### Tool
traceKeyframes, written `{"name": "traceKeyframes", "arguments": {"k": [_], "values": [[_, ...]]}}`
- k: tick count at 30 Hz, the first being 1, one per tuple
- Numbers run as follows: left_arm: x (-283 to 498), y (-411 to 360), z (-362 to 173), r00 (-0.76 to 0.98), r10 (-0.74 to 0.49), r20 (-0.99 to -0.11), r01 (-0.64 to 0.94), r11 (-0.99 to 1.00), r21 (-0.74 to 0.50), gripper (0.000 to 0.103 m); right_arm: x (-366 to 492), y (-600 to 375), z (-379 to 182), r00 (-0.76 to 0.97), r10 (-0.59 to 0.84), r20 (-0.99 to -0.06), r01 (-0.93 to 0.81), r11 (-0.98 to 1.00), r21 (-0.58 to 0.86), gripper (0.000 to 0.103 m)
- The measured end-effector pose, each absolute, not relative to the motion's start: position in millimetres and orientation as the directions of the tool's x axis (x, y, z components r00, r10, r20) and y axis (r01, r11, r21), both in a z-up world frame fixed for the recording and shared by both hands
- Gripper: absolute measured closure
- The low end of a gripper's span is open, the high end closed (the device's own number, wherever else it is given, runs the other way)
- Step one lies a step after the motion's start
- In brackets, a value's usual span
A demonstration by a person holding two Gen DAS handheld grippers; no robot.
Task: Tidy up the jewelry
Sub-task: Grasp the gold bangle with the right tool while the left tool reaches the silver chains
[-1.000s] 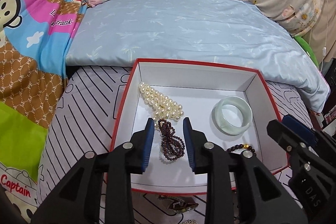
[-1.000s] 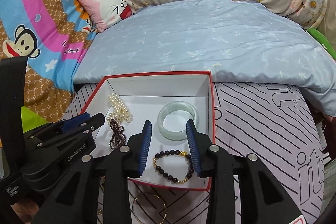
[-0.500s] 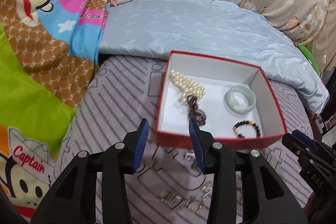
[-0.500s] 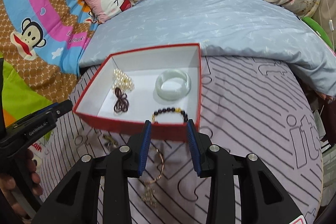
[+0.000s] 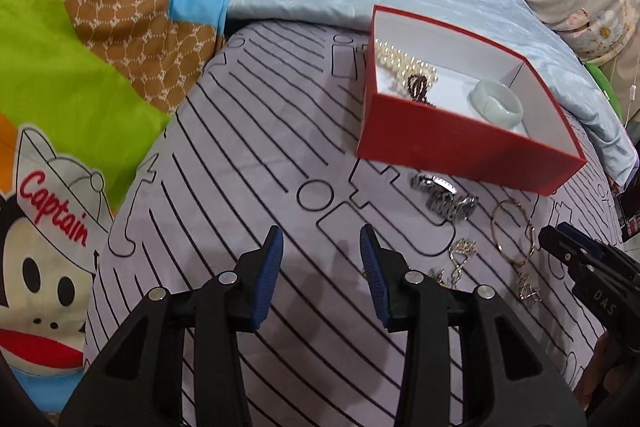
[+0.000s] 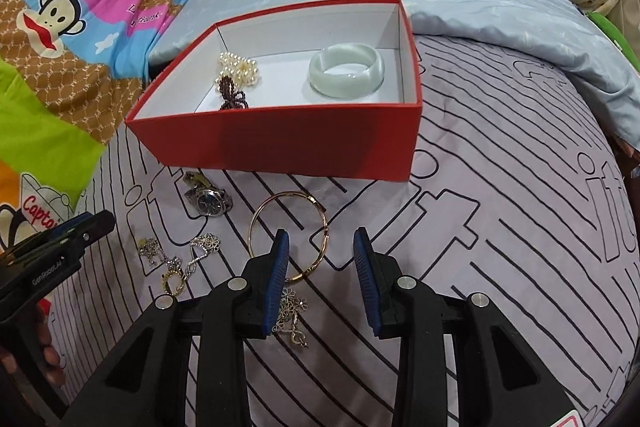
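Now we hover over the striped bed sheet (image 6: 500, 211) with both tongs empty. Our left tongs (image 5: 320, 269) stand parted over bare sheet, having just been opening with nothing between them. Our right tongs (image 6: 320, 281) are parted too, and nothing sits in the gap; the near arc of the gold bangle (image 6: 290, 235) runs just behind the left pad.

The red box (image 6: 280, 147) lies at the far side and already holds pearls (image 6: 239, 67), a dark bead string (image 6: 230, 93) and a pale green bangle (image 6: 347, 69). What remains lies on the sheet near the box: a steel watch (image 6: 210, 203) closest to it, silver chains (image 6: 200, 251) to the left, a flower pendant (image 6: 292, 311) nearest us, and the gold bangle between.

The gold bangle looks like our likely pick. We judge it thin, stiff, light and smooth, so it may slip or flip under a pinch; take it across the wire at its near arc, pads either side. The chains look limp and tangly, and will drape and snag, so we'd pinch a bunched part. The watch seems heaviest; its case or band edge is the place. The soft sheet may yield under the pads.
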State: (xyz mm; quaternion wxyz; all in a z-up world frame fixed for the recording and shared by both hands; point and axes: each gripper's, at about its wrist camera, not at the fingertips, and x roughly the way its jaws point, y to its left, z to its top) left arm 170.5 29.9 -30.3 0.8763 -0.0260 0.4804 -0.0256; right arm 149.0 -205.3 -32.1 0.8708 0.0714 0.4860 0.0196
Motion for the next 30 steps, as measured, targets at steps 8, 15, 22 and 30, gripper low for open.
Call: {"name": "traceKeyframes", "arguments": {"k": [8, 15, 22, 30], "values": [[171, 31, -39, 0.524, -0.073, -0.849, 0.007, 0.997, -0.082, 0.065, 160, -201, -43, 0.509, 0.094, -0.855, 0.031, 0.991, 0.127, 0.072], [175, 15, -37, 0.514, -0.118, -0.849, 0.049, 0.993, -0.108, 0.065, 168, -202, -47, 0.508, 0.084, -0.857, 0.03, 0.993, 0.115, 0.089], [178, -3, -36, 0.505, -0.159, -0.848, 0.086, 0.987, -0.134, 0.064, 169, -203, -48, 0.508, 0.07, -0.858, 0.027, 0.995, 0.097, 0.1], [184, -29, -35, 0.497, -0.207, -0.843, 0.132, 0.978, -0.163, 0.057, 165, -212, -45, 0.512, 0.07, -0.856, 0.056, 0.992, 0.115, 0.101]]}}
